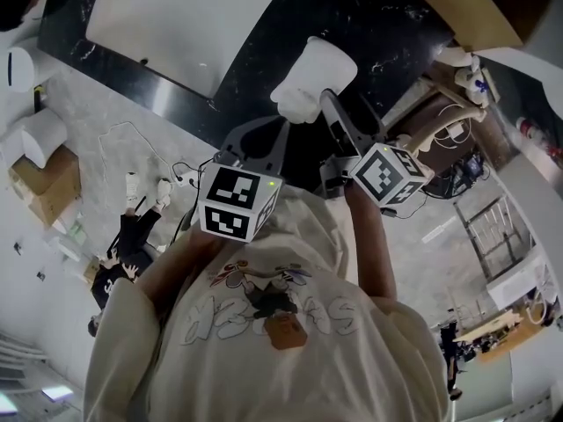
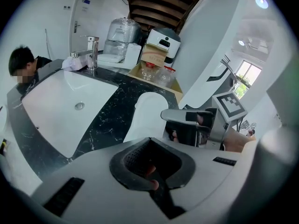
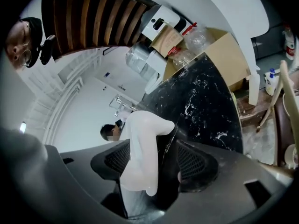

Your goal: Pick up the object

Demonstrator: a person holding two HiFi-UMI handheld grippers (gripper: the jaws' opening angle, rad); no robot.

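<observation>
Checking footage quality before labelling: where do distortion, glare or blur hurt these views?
Head view: strong fisheye bending; the sink is washed-out white. Left gripper view: dark round vignette, bright window glare. Right gripper view: the white object between the jaws is overexposed, nearly featureless.

I see a black stone desk [image 2: 117, 111]. A white sink [image 2: 65, 106] is set in it, ahead and to the left of my left tool [image 2: 152, 160], with a tap [image 2: 92, 50] at its far side. A white object [image 2: 149, 115] rests on the desk just ahead of that tool.
</observation>
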